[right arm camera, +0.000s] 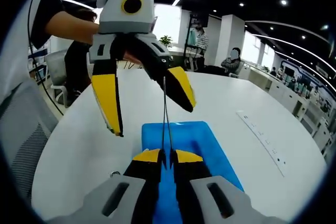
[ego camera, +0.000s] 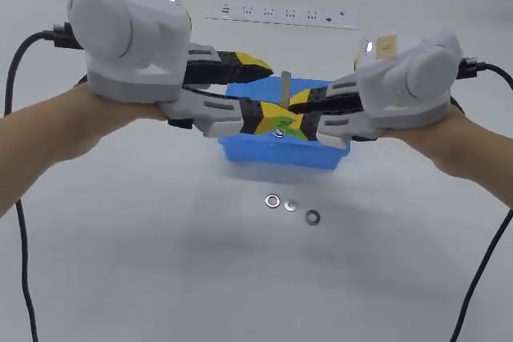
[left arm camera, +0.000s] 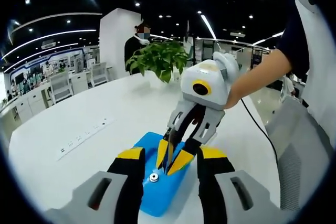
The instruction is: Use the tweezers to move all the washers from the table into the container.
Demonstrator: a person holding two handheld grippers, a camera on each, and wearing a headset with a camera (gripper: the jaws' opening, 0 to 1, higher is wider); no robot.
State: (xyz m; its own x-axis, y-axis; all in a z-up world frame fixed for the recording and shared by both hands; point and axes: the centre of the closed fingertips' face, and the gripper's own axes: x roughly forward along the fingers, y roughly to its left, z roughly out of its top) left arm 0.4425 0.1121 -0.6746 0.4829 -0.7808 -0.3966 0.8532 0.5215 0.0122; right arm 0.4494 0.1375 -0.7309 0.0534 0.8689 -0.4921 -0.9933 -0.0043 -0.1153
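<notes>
The white tabletop (ego camera: 160,270) carries a blue container (right arm camera: 205,145) at the middle of the head view; the left gripper (ego camera: 263,90) reaches in from 9 o'clock and the right gripper (right arm camera: 167,157) from 3 o'clock, and the two meet nose to nose above the container. The left gripper's jaws stand wide open and grip nothing; in the left gripper view the tips of the right gripper sit between them. The right gripper's jaws are closed on a pair of thin metal tweezers (right arm camera: 164,114), which run forward toward the left gripper. In the left gripper view one washer (left arm camera: 154,177) shows against the blue floor of the container, just beside the near end of the tweezers; I cannot tell whether they touch it. Three more washers (ego camera: 290,206) lie in a short row on the bare tabletop at 6 o'clock from the container, near it but apart from it, and clear of both grippers; a white power strip (ego camera: 280,15) lies at 12 o'clock, well beyond the container.
</notes>
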